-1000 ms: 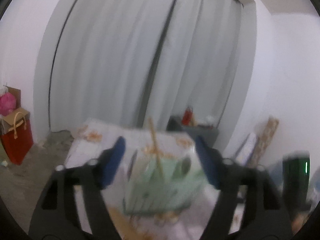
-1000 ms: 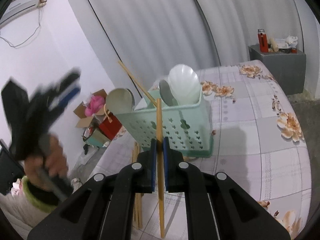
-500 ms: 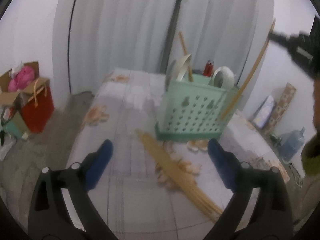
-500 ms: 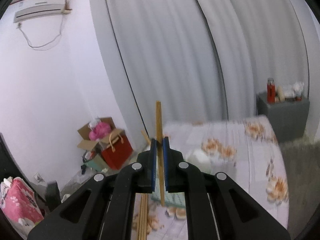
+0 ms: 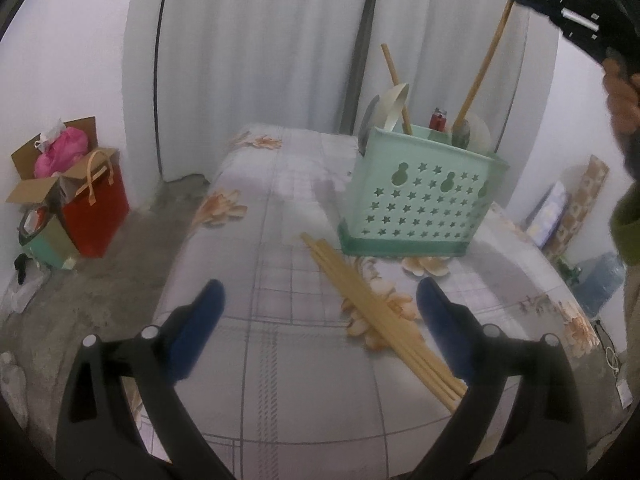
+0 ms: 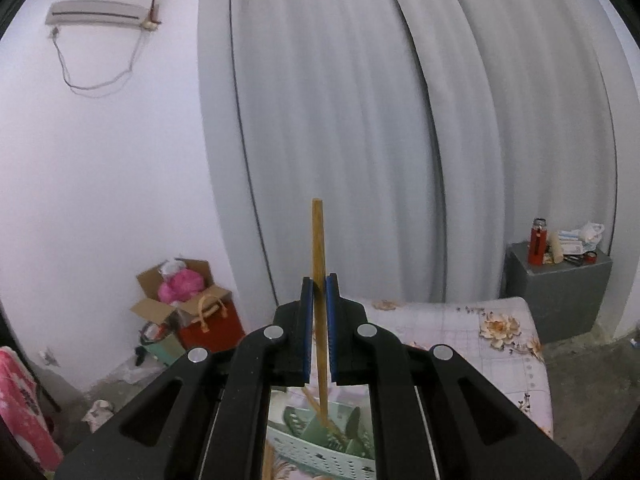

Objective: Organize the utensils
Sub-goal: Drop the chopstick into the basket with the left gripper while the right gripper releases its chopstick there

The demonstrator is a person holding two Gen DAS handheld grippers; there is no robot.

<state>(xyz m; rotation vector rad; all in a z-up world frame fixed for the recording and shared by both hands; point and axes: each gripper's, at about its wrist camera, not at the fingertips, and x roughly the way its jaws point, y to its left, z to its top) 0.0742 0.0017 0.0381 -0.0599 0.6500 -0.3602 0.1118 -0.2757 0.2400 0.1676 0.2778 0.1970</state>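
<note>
A mint green utensil basket [image 5: 420,204] stands on a flowered table cloth [image 5: 280,360], holding spoons and one chopstick. Several loose wooden chopsticks [image 5: 376,312] lie in a bundle in front of it. My left gripper [image 5: 320,312] hangs open just above the cloth, its right finger beside the bundle, nothing between its fingers. High above the basket, my right gripper [image 6: 319,300] is shut on one upright chopstick [image 6: 318,240], whose lower end reaches into the basket [image 6: 320,448]. From the left wrist view that held chopstick [image 5: 484,60] slants down into the basket.
A red bag [image 5: 96,208] and an open cardboard box [image 5: 44,168] sit on the floor at the left. Grey curtains [image 6: 400,120] hang behind the table. A dark side table [image 6: 556,284] with a red flask stands at the right. A person's green sleeve [image 5: 628,224] shows at the right.
My left gripper opened wide and dropped toward the cloth, away from the basket. My right gripper rose with the chopstick, from in front of the basket to above it.
</note>
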